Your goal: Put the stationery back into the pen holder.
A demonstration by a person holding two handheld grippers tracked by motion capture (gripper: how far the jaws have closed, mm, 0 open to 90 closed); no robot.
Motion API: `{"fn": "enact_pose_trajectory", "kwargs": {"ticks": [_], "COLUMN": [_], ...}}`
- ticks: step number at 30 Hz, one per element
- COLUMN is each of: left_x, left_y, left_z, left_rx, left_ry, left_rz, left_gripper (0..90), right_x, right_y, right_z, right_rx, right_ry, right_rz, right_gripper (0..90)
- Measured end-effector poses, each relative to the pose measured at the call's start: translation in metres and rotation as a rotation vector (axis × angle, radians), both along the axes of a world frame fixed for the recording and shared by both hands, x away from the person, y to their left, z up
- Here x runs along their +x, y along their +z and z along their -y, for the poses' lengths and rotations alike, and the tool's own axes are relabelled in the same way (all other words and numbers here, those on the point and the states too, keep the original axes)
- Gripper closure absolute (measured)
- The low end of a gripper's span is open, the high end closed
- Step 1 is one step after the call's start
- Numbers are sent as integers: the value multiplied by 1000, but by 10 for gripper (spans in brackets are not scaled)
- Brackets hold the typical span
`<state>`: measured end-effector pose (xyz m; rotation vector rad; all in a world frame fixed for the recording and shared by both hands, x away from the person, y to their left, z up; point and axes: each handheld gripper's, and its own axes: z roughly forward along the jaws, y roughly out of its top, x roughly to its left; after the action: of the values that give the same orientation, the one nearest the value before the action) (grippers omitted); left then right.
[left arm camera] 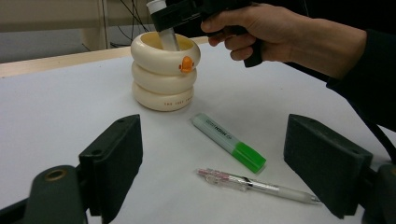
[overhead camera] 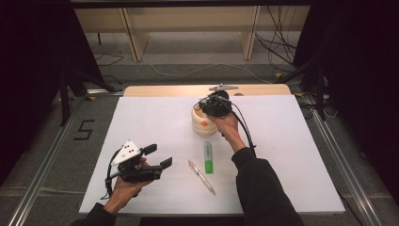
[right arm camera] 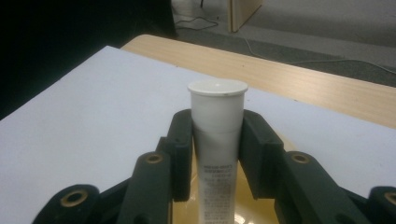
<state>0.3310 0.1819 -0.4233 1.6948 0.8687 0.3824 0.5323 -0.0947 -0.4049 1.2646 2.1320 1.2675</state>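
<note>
Nearest the person, the left gripper hovers with its jaws spread wide and empty. Beyond it lie a clear plastic pen and a green highlighter marker, just before the cream ringed holder. Over that holder, the right gripper pinches a white capped tube, whose lower end dips inside.

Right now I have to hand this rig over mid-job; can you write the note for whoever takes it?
Right gripper: shut on the white tube, held upright with its lower end inside the cream holder.
Left gripper: open, holding nothing, near the front left of the table.
Green marker and pen lie loose on the table in front of the holder.
Done: tube is partly in the holder.
Left: release the tube, then probably put the marker and pen in too.
</note>
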Motion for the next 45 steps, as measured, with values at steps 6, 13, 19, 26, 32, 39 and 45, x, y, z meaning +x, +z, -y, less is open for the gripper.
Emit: {"fn": "enact_pose_trajectory", "kwargs": {"ticks": [6, 13, 19, 26, 32, 39, 45], "left_x": [0, 0, 0, 0, 0, 0, 1], "left_y": [0, -1, -1, -1, -1, -1, -1], "left_z": [0, 0, 0, 0, 0, 0, 0], "left_rx": [1, 4, 3, 1, 2, 5, 1], "left_ry": [0, 0, 3, 7, 11, 15, 22], "left_rz": [0, 1, 0, -2, -3, -2, -2], "left_gripper": [193, 193, 193, 193, 193, 193, 193], "right_x": [-1, -8, -19, -41, -65, -94, -115], "right_y": [-4, 12, 24, 35, 39, 36, 29], "right_z": [2, 10, 20, 26, 32, 35, 35], "right_rx": [-16, 7, 23, 22, 20, 1, -3], "right_ry": [-3, -18, 1, 60, 121, 197, 241], "right_rz": [-27, -28, -19, 2, 20, 22, 22], "right_gripper": [595, 394, 334, 291, 288, 300, 371]}}
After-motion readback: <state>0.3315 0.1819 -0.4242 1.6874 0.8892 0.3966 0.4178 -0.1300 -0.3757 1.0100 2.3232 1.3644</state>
